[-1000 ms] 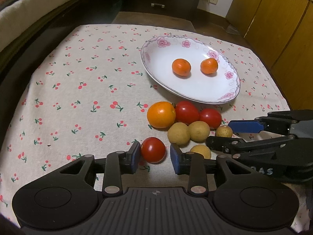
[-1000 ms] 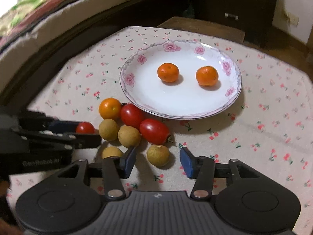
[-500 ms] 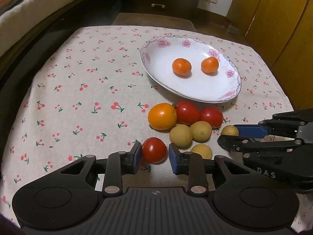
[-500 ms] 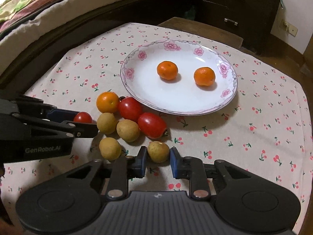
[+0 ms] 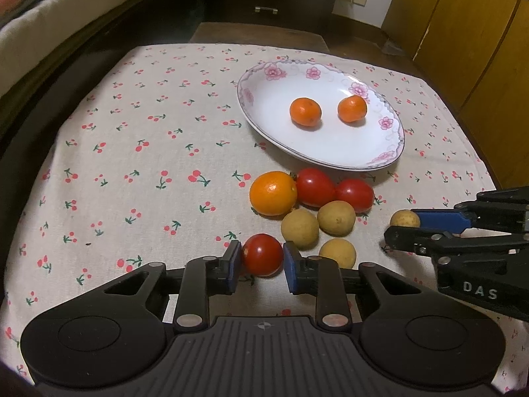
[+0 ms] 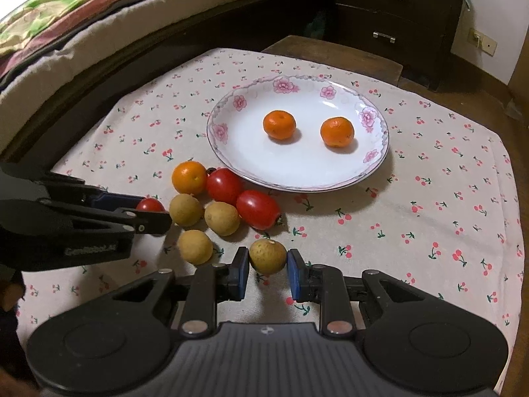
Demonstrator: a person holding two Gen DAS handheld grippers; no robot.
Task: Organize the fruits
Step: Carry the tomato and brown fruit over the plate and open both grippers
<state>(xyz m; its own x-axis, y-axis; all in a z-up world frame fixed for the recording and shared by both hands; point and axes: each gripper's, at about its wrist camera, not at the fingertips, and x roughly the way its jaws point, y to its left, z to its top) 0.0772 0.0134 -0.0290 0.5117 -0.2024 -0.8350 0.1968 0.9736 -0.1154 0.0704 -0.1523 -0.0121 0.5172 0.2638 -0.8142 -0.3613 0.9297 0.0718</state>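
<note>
Two mandarins [image 5: 305, 111] [image 5: 352, 108] sit apart in the flowered plate [image 5: 264, 99], left wrist view; nothing else is in it. Plate rests on the desk's cherry-print cloth [image 5: 132, 152]. Just in front of the plate's near rim: a larger orange [image 5: 273, 193] touching a red tomato [image 5: 314, 187], which touches a second tomato [image 5: 355, 195]. Closer still, three tan longans [image 5: 299, 228] [image 5: 336, 217] [image 5: 337, 253] bunch together. Left gripper [image 5: 261, 258]: fingers clenched on a small red tomato [image 5: 263, 254], blue pads pressing both sides, tomato on the cloth. Right gripper [image 5: 401, 228] enters from the right, a fourth longan [image 5: 404, 219] between its fingers.

Right wrist view: same plate [image 6: 228, 145], same two mandarins [image 6: 279, 124] [image 6: 337, 131], side by side, not touching. Loose pile left of and below the plate: orange [image 6: 189, 177], two tomatoes [image 6: 224, 186] [image 6: 258, 209], three longans [image 6: 185, 209] [image 6: 222, 218] [image 6: 195, 246]. Right gripper [image 6: 267, 266] fingers are closed on a longan [image 6: 267, 256], pads against both sides, fruit low on the cloth. Left gripper [image 6: 152, 213] comes in from the left, the small tomato [image 6: 150, 204] pinched at its tips. Bed [image 6: 99, 16] and dark drawers [image 6: 390, 16] behind the desk.
</note>
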